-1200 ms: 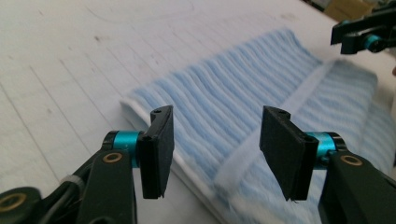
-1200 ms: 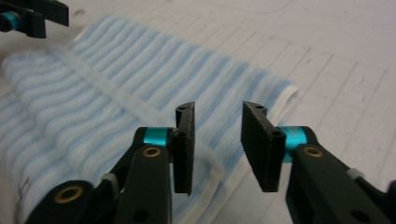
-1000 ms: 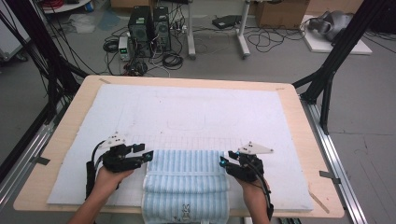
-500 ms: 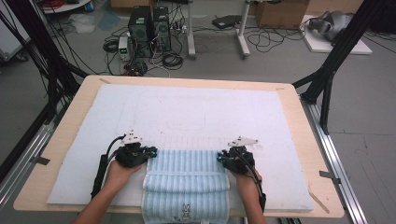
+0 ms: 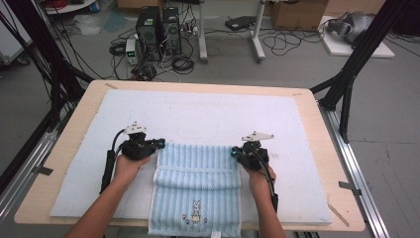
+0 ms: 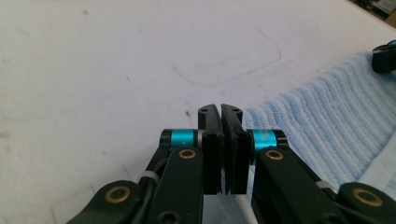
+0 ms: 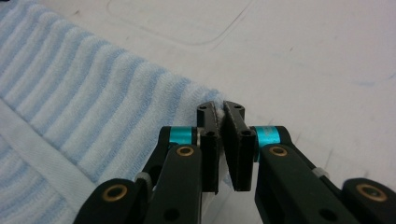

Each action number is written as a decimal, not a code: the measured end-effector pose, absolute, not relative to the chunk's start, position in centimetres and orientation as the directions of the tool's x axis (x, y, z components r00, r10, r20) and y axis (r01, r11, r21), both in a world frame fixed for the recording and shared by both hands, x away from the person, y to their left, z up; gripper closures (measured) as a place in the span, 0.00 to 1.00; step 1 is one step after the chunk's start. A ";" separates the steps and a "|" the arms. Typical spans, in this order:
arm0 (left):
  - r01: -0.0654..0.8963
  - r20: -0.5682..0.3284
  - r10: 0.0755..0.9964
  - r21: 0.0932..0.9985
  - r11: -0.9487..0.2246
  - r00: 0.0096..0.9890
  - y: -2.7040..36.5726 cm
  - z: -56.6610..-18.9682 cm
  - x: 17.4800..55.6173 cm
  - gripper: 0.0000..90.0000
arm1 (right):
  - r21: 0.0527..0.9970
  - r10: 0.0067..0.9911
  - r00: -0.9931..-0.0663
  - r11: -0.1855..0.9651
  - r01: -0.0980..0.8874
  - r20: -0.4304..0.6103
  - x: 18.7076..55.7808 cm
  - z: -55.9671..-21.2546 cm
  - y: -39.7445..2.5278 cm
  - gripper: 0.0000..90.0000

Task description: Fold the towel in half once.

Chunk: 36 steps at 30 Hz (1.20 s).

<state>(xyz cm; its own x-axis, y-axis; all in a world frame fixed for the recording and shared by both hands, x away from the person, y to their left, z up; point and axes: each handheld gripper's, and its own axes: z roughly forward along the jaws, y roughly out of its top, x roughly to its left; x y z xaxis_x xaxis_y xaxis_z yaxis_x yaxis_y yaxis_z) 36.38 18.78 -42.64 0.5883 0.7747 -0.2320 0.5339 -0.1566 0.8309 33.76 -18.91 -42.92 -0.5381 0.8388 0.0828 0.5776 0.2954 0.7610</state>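
Left gripper (image 5: 159, 143) sits at the far left corner of the blue striped towel (image 5: 198, 171), jaws pressed together; whether cloth lies between them cannot be told. The towel lies on the white mat (image 5: 208, 111) at the near edge, its near end hanging over. Right gripper (image 5: 233, 151) is clamped on the far right corner. Judged step: a fold in progress. Next move calls for both corners travelling level.

A pale wooden desk (image 5: 322, 148) carries a white padded mat (image 5: 208, 114) with a faint rounded-rectangle outline. Beyond it, on the grey floor (image 5: 297, 64), stand black computer towers (image 5: 157, 29) among tangled black cables (image 5: 183, 62).
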 end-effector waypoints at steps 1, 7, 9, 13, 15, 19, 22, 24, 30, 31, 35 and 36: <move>0.529 -0.229 0.777 0.835 -0.153 0.586 18.7 -42.3 36.9 0.96 | 0.766 0.843 -0.532 0.292 0.573 0.077 34.3 -42.7 -18.9 0.95; 0.510 -0.233 0.784 0.851 -0.122 0.575 18.9 -41.7 39.2 0.96 | 0.789 0.855 -0.515 0.273 0.551 0.064 36.6 -41.4 -18.8 0.95; 0.496 -0.215 0.789 0.859 -0.128 0.575 18.8 -41.7 39.7 0.96 | 0.791 0.860 -0.508 0.275 0.547 0.052 37.4 -41.2 -18.6 0.95; 0.458 -0.214 0.796 0.884 -0.088 0.566 18.6 -41.3 40.7 0.96 | 0.794 0.871 -0.489 0.272 0.543 0.037 38.7 -41.1 -18.4 0.95; 0.475 -0.216 0.795 0.874 -0.102 0.567 18.4 -41.1 41.5 0.96 | 0.801 0.882 -0.469 0.249 0.544 0.045 39.4 -40.9 -18.6 0.95; 0.457 -0.210 0.800 0.885 -0.088 0.561 18.0 -41.0 42.5 0.96 | 0.802 0.894 -0.447 0.247 0.544 0.028 40.5 -40.8 -18.4 0.95; 0.457 -0.205 0.802 0.885 -0.093 0.561 18.0 -41.4 42.8 0.96 | 0.796 0.899 -0.436 0.246 0.554 0.025 41.1 -41.0 -18.3 0.95; 0.464 -0.209 0.803 0.881 -0.093 0.558 18.0 -41.6 42.8 0.95 | 0.792 0.902 -0.432 0.246 0.559 0.025 41.3 -41.3 -18.2 0.95; 0.526 -0.263 0.810 0.848 -0.066 0.524 18.5 -41.9 42.9 0.62 | 0.787 0.910 -0.412 0.223 0.575 0.043 41.5 -41.6 -18.1 0.69; 0.533 -0.269 0.808 0.843 -0.065 0.525 18.6 -41.9 42.8 0.58 | 0.787 0.914 -0.400 0.201 0.583 0.063 41.5 -41.6 -18.2 0.64; 0.527 -0.274 0.793 0.847 -0.069 0.544 19.1 -41.5 42.0 0.53 | 0.798 0.915 -0.396 0.177 0.576 0.083 40.8 -41.1 -18.7 0.55; 0.526 -0.274 0.790 0.847 -0.072 0.549 19.1 -41.5 41.7 0.52 | 0.805 0.908 -0.409 0.175 0.567 0.091 40.6 -41.0 -18.9 0.55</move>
